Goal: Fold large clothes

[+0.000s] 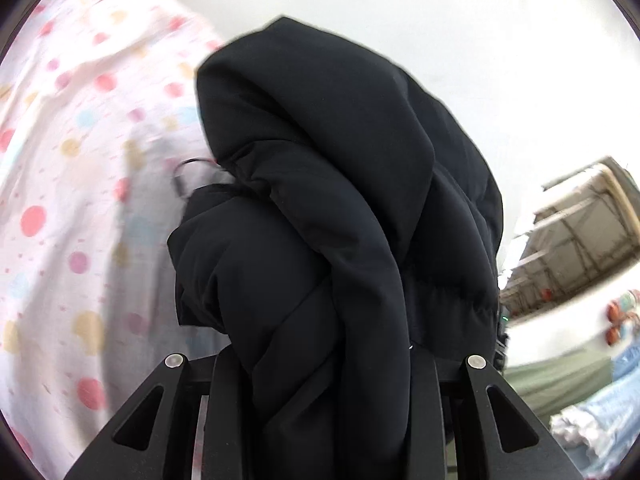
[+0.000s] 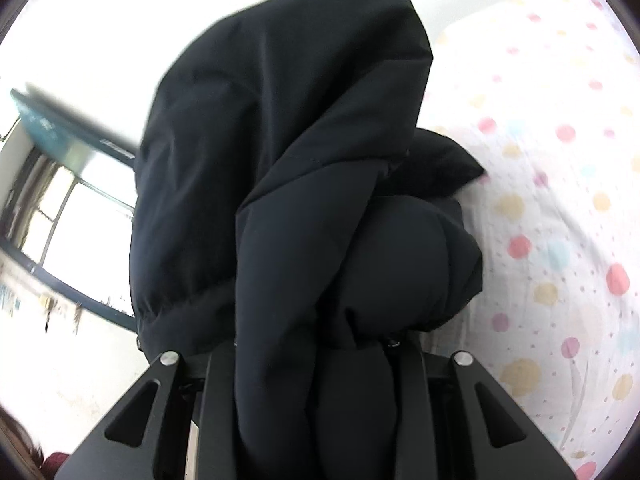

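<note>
each gripper, left (image 1: 320,420) and right (image 2: 316,420), clamped on black padded jacket (image 1: 340,200), bunched just ahead

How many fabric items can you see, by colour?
Black jacket: 1, bunched in both grippers
Dotted white sheet: 1
Light blue cloth: 1
Green cloth: 1
Total: 4

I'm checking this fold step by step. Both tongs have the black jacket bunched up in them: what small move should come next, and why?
Probably draw the two tongs apart. The left tongs and right tongs each pinch a thick wad of the black padded jacket, which hangs crumpled above the dotted sheet. Spreading it flat should come before any fold.
</note>
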A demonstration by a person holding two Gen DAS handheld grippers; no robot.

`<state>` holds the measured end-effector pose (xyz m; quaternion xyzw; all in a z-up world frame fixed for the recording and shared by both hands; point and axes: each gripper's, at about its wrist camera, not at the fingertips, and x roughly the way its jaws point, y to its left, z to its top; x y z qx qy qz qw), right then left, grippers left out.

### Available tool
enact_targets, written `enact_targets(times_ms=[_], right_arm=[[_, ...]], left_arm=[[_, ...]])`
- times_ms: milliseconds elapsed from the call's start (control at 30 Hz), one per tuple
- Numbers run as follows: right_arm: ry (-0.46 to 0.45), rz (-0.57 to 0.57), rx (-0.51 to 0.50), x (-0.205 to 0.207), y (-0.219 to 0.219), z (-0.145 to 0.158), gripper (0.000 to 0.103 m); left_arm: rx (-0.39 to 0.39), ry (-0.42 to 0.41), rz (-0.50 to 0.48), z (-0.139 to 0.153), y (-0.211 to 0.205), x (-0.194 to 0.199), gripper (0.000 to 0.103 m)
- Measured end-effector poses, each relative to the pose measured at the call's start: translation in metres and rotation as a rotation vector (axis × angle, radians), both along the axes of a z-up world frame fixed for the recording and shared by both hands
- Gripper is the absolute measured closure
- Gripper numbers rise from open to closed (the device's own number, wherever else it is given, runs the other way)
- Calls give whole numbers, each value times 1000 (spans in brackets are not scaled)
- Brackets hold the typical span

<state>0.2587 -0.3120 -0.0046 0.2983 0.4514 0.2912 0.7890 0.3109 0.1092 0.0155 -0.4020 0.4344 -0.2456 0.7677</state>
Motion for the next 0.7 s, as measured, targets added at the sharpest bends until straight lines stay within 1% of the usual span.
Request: enact_targets(times_ms=[33, 67, 100, 167, 200, 233, 267, 300, 400, 433, 467, 533, 567, 600, 633, 667, 700], right_arm=[[18, -28, -4, 2, -3, -10, 77], [34, -47, 3, 5, -6, -18, 77], [43, -57, 2, 11, -9, -24, 76], [71, -96, 12, 12, -18, -38, 72], [75, -97, 15, 11, -19, -40, 71], [76, -95, 6, 10, -18, -41, 67], [83, -103, -2, 8, -18, -40, 63], [90, -111, -10, 5, -15, -35, 61], [100, -120, -39, 7, -16, -30, 46], [102, -140, -36, 6, -20, -27, 36], [99, -157, -33, 7, -28, -26, 29], [86, -214, -37, -1, -37, -21, 23], [77, -236, -35, 4, -46, -18, 22], [67, -267, -57, 0, -52, -11, 22], [49, -297, -107, -5, -57, -4, 22], [19, -309, -152, -9, -59, 6, 22], [-24, -313, -208, -14, -54, 21, 22]], left_arm=[[-8, 13, 4, -9, 2, 5, 72], [11, 11, 7, -14, 5, 8, 70], [47, 14, 19, -18, 7, 11, 68], [59, 21, 24, -23, 8, 15, 60], [73, 27, 27, -24, 8, 17, 56], [102, 23, 23, -23, 7, 18, 51], [117, 16, 16, -19, 7, 19, 49], [123, 15, 13, -16, 7, 19, 48], [137, 21, 1, -7, 12, 20, 40], [155, 22, -3, -4, 15, 20, 36], [165, 22, -5, -8, 28, 17, 31], [158, 12, 12, -2, 43, 10, 23], [160, 0, 37, 2, 53, 6, 22], [171, -12, 64, 7, 61, 2, 20], [194, -34, 109, 16, 72, -4, 14], [204, -48, 133, 18, 82, -11, 14], [213, -71, 161, 28, 90, -17, 14]])
